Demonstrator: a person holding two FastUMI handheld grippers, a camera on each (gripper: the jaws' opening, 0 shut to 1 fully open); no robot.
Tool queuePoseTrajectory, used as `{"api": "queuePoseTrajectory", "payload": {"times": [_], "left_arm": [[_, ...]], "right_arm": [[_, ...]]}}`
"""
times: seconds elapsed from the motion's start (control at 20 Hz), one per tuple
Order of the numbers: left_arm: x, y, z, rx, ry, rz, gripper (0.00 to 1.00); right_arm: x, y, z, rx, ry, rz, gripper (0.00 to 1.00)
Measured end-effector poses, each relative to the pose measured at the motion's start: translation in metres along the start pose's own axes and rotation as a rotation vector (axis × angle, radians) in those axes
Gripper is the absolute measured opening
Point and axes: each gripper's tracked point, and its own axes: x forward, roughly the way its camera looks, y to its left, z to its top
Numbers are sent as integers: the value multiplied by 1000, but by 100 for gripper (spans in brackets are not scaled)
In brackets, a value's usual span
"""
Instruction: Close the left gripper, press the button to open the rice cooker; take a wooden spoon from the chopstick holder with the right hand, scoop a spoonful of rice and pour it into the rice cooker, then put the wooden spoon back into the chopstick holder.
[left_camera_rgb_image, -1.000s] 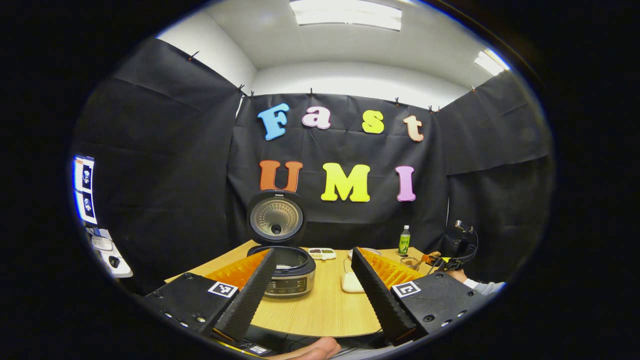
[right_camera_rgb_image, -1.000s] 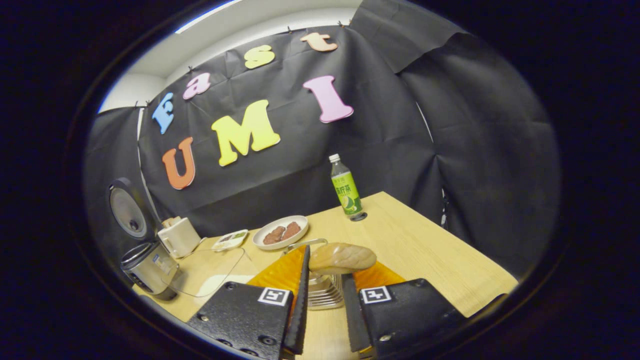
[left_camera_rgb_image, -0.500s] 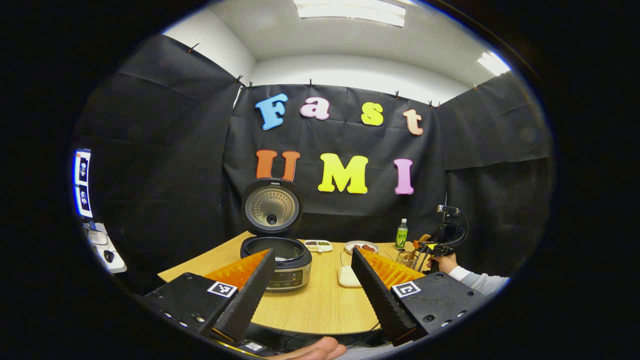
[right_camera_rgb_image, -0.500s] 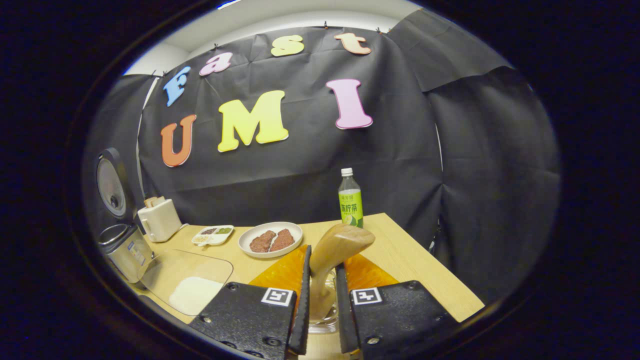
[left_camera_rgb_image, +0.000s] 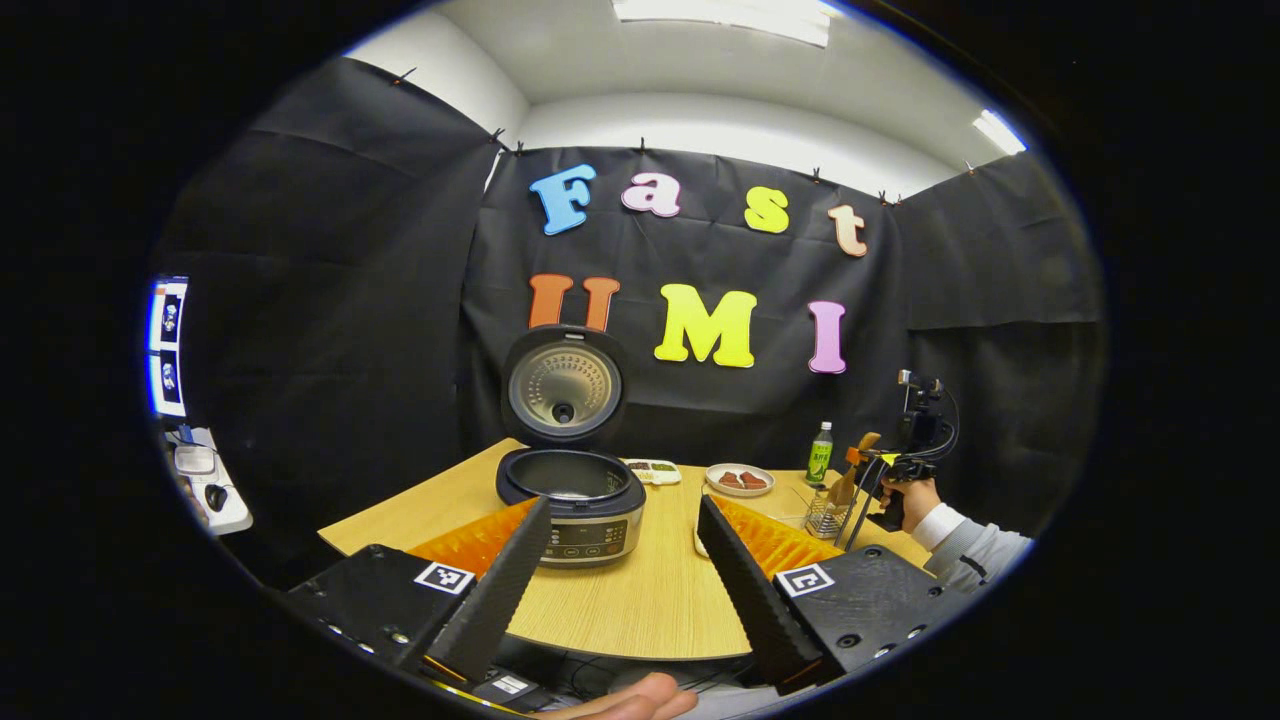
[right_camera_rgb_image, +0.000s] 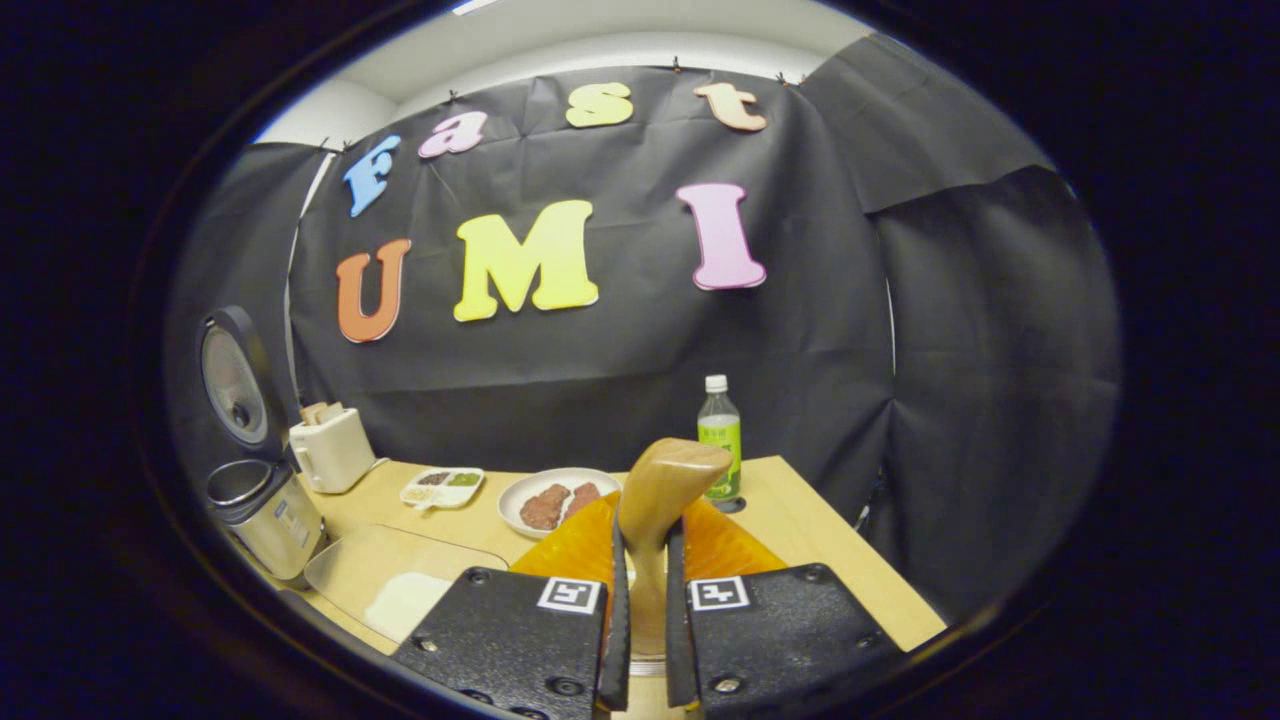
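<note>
Gripping the handle of the wooden spoon (right_camera_rgb_image: 660, 500), the right gripper (right_camera_rgb_image: 642, 560) is seen with both fingers pressed against the wood, the spoon's bowl rising upright above the fingertips at 12 o'clock in the right gripper view. In that same view, the rice cooker (right_camera_rgb_image: 262, 505) is found at 9 o'clock on the wooden table (right_camera_rgb_image: 830, 540), its lid swung up and its pot exposed. A white toaster (right_camera_rgb_image: 330, 448) stands just beside the cooker, with a small divided dish (right_camera_rgb_image: 442, 486) and a plate (right_camera_rgb_image: 520, 490) of brown food farther along toward the centre. A clear tray (right_camera_rgb_image: 350, 560) holding white rice (right_camera_rgb_image: 405, 603) is seen at 8 o'clock, and a green-labelled bottle (right_camera_rgb_image: 720, 435) stands behind the spoon.

From the left gripper view, the left gripper (left_camera_rgb_image: 625, 545) is shown released, its fingers spread wide apart with nothing between them, held back from the table edge. The open rice cooker (left_camera_rgb_image: 572, 480) sits at 12 o'clock beyond the left finger. At 3 o'clock, the right gripper (left_camera_rgb_image: 880, 470) is held by a hand (left_camera_rgb_image: 912, 497) in a white sleeve, with the wooden spoon (left_camera_rgb_image: 850, 470) standing in the wire chopstick holder (left_camera_rgb_image: 826, 515) (whether its tip touches the holder's bottom cannot be told). A fingertip (left_camera_rgb_image: 640, 698) is caught at 6 o'clock, at the very bottom.
</note>
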Motion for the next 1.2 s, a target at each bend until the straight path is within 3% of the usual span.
{"api": "queuePoseTrajectory", "payload": {"times": [0.25,0.55,0.75,0.95,1.1,1.2], "left_arm": [[0,5,-5,0,8,6,94],[-2,4,-10,23,22,7,94],[-4,6,-8,31,19,6,94],[-6,12,-9,27,16,9,94],[-4,16,-14,19,22,6,94],[-3,19,-18,13,30,9,94]], "right_arm": [[-32,57,47,-44,-79,105,19],[-46,134,47,-34,-70,234,17],[-25,164,-3,-76,18,245,19],[0,167,-50,-111,98,207,19],[13,153,-67,-163,116,140,18],[13,160,-70,-113,116,164,19]]}}
